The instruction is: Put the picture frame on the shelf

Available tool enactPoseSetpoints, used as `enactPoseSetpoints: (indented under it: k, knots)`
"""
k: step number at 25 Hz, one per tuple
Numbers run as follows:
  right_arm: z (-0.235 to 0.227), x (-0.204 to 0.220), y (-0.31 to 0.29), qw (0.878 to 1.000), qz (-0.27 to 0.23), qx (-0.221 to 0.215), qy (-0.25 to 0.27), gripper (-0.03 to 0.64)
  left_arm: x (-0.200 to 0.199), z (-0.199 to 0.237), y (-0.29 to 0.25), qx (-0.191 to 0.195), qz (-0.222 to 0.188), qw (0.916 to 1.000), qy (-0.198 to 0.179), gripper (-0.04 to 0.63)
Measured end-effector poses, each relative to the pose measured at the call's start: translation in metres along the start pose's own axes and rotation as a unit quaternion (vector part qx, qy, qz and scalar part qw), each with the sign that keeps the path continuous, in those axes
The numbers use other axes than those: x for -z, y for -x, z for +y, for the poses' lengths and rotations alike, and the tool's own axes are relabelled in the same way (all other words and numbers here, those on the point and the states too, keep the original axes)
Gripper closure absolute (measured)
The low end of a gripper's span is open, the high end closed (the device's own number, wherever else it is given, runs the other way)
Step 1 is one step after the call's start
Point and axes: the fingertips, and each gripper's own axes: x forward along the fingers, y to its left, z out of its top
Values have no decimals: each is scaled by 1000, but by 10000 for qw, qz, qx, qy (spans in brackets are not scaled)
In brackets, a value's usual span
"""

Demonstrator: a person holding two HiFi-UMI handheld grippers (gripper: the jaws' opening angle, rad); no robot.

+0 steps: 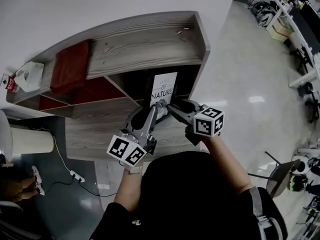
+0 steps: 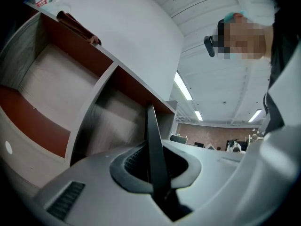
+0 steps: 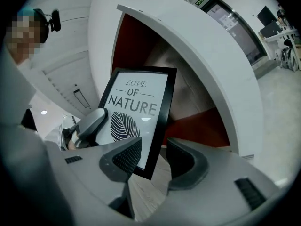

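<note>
The picture frame [image 1: 163,89], black-edged with a white print reading "OF NATURE" and a leaf, stands upright in the shelf's right compartment [image 1: 192,79]. My left gripper [image 1: 158,107] is shut on its lower edge. In the left gripper view the frame [image 2: 151,126] shows edge-on as a thin black bar clamped between the jaws [image 2: 154,157]. My right gripper [image 1: 173,107] is just right of it and open. In the right gripper view the frame [image 3: 136,109] has its lower corner between the spread jaws [image 3: 153,157], the pads [image 3: 184,160] apart from it. The left gripper [image 3: 89,122] grips the frame's left side there.
The grey wood shelf unit [image 1: 145,39] has red inner panels and several compartments. On its top lie a red cloth [image 1: 71,65], a white container [image 1: 29,76] and small screws [image 1: 182,30]. A power strip [image 1: 76,174] lies on the floor at left, a chair [image 1: 280,176] at right.
</note>
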Motion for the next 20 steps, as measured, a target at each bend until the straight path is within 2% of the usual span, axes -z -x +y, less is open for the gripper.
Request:
enactPoseSetpoints:
  k: [3, 6, 12, 17, 20]
  knots:
    - [0, -3, -6, 10000, -25, -48, 9, 492, -1, 8, 0, 172, -59, 9998, 123, 548]
    - [-4, -5, -8, 9996, -57, 197, 208, 492, 0, 17, -1, 265, -49, 9994, 215, 548]
    - [-18, -22, -2, 9913, -370, 936, 848, 534, 19, 54, -5, -371, 258, 9990, 63, 532]
    - [-27, -25, 0, 9841, -428, 1322, 1109, 532, 25, 61, -17, -544, 320, 9979, -170, 509]
    - [-38, -28, 4, 9813, -488, 1526, 1063, 531, 32, 66, -28, -552, 380, 9977, -78, 503]
